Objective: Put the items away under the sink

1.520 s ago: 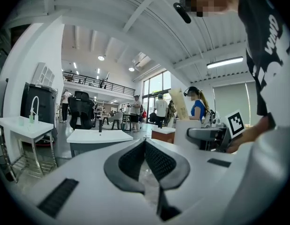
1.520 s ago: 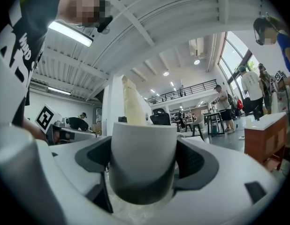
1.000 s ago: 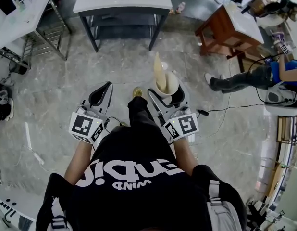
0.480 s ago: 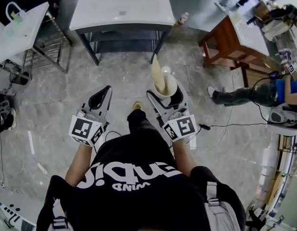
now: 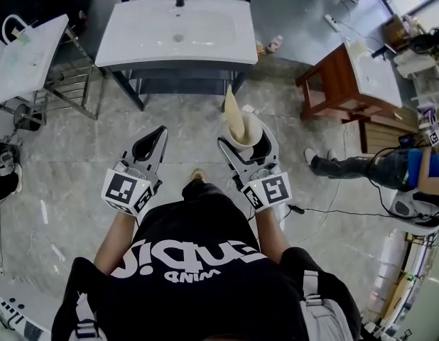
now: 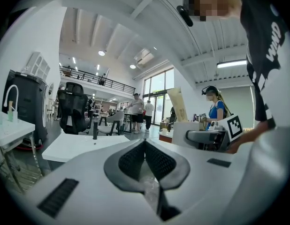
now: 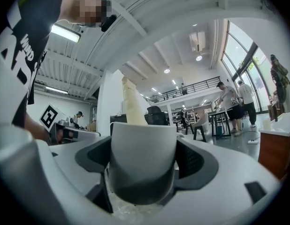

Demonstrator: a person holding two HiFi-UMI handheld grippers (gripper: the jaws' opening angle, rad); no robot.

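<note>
Right gripper [image 7: 144,157] clamps a white cup [image 7: 143,137] by its sides, and a cream tube [image 7: 132,104] stands leaning in the cup. Left gripper [image 6: 145,143] has its jaws pressed together on nothing. Only the head view shows the dark shelf [image 5: 180,84] under the white sink [image 5: 173,34], far ahead and well apart from both grippers. From the left gripper view, just the sink's top and black faucet [image 6: 94,133] appear.

Both arms reach forward, left hand-held gripper [image 5: 158,132] closed empty, right hand-held gripper [image 5: 244,138] clamping a cup [image 5: 252,124].
</note>
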